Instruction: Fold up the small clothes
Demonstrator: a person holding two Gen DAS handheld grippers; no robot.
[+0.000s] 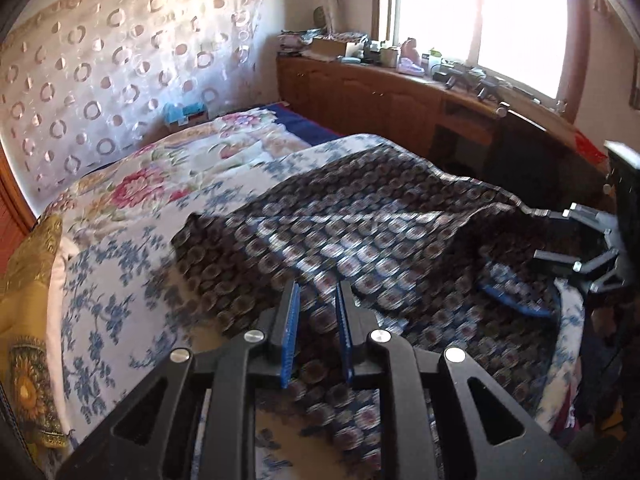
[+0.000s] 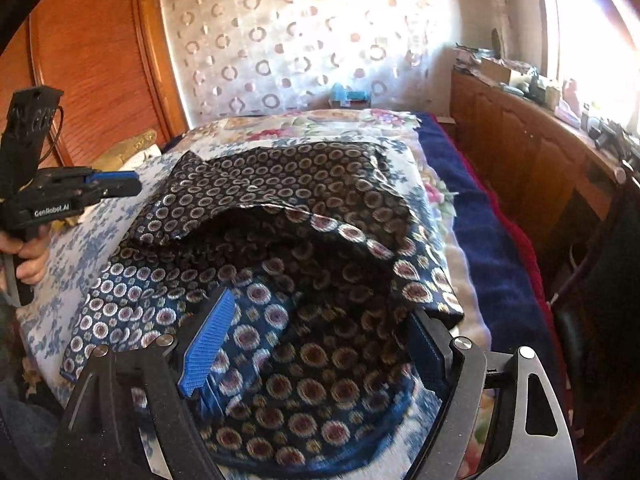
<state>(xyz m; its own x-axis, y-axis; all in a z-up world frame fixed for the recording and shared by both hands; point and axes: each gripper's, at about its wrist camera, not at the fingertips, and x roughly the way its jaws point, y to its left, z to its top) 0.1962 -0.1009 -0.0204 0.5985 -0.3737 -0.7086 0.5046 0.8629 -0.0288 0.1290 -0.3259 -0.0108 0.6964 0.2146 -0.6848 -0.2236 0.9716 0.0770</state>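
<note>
A dark navy garment with a round medallion pattern (image 1: pixel 360 224) lies spread and partly doubled over on the bed; it also shows in the right wrist view (image 2: pixel 280 216). My left gripper (image 1: pixel 318 292) hovers over its near edge, jaws a narrow gap apart with cloth seen between them; in the right wrist view it (image 2: pixel 134 184) sits at the far left, above the bed and empty. My right gripper (image 2: pixel 320 320) is wide open over the garment's near folded part, blue pads (image 2: pixel 208 340) on either side of the cloth. It appears at the right edge of the left wrist view (image 1: pixel 560 236).
The bed carries a blue-and-white floral cover (image 1: pixel 120 280), a pink floral quilt (image 1: pixel 168 176) and a dark blue blanket (image 2: pixel 492 240) on the right side. A yellow cushion (image 1: pixel 28 280) lies at the left. A wooden cabinet with clutter (image 1: pixel 400 92) runs under the window.
</note>
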